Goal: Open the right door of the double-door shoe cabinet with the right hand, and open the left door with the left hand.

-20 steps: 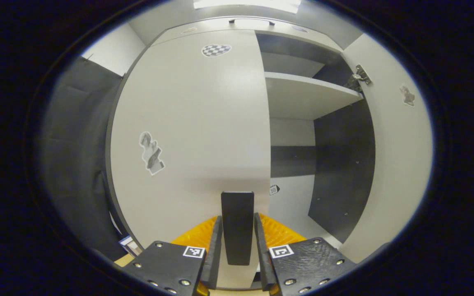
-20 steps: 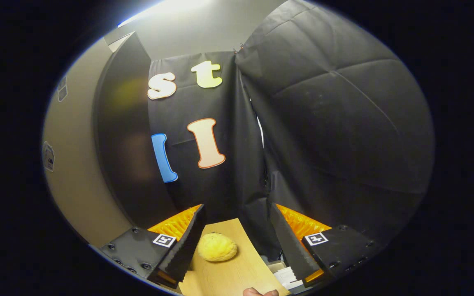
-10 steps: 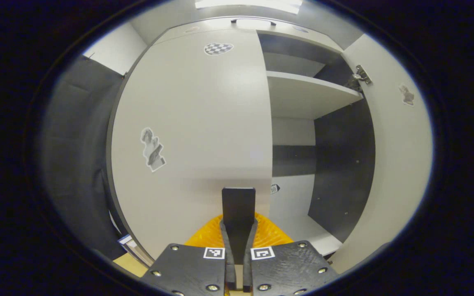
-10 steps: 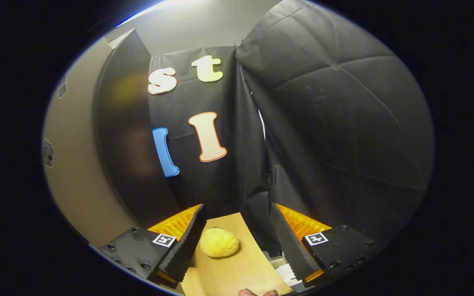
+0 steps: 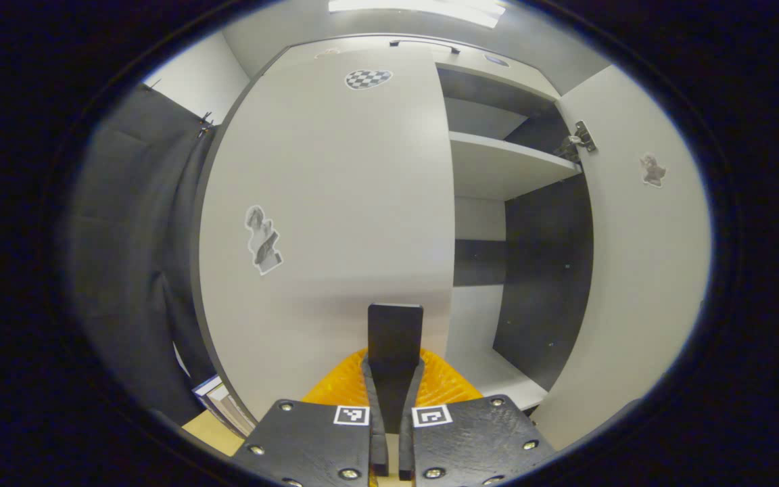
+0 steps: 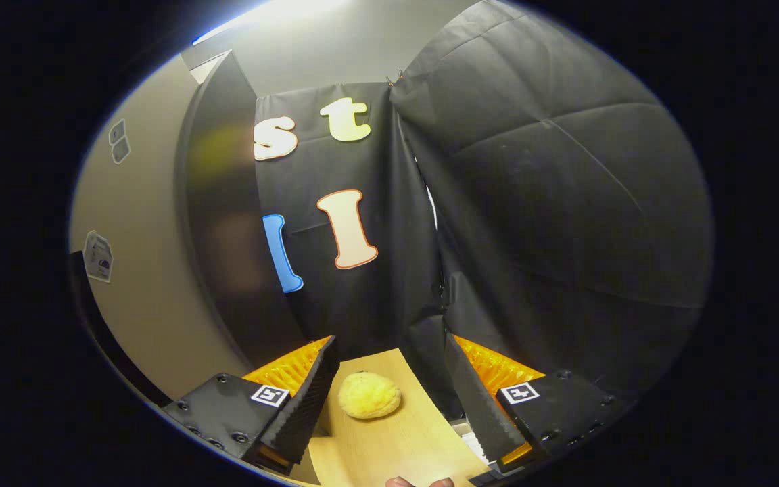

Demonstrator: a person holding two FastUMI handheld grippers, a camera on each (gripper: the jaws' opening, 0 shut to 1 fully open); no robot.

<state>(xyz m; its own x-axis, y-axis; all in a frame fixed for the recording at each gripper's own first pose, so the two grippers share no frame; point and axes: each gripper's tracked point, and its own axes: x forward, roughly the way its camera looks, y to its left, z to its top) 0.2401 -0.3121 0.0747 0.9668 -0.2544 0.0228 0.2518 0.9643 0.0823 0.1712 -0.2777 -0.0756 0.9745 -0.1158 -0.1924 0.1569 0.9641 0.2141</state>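
The shoe cabinet's pale grey left door [image 5: 335, 203] faces me in the left gripper view, and it looks closed or nearly so. Its black handle [image 5: 395, 325] sticks out low by the door's right edge. My left gripper [image 5: 394, 362] is shut on that handle, one finger on each side. The right door [image 5: 640, 270] stands swung wide open at the right, baring a shelf [image 5: 504, 162] and the dark inside. In the right gripper view my right gripper [image 6: 389, 341] is open and holds nothing. It points at the black cloth wall, with a pale stickered panel [image 6: 139, 257] at its left.
A yellow round lump [image 6: 369, 396] lies on a light wooden board [image 6: 389, 439] below the right gripper's fingers. A dark upright panel [image 6: 220, 223] stands beside the pale one. Black cloth [image 5: 126, 257] hangs left of the cabinet. A fingertip shows at the bottom edge [image 6: 420, 482].
The left gripper's fingers have closed on the left door's handle. Both views have shifted a little; the right gripper view now shows more of the pale panel.
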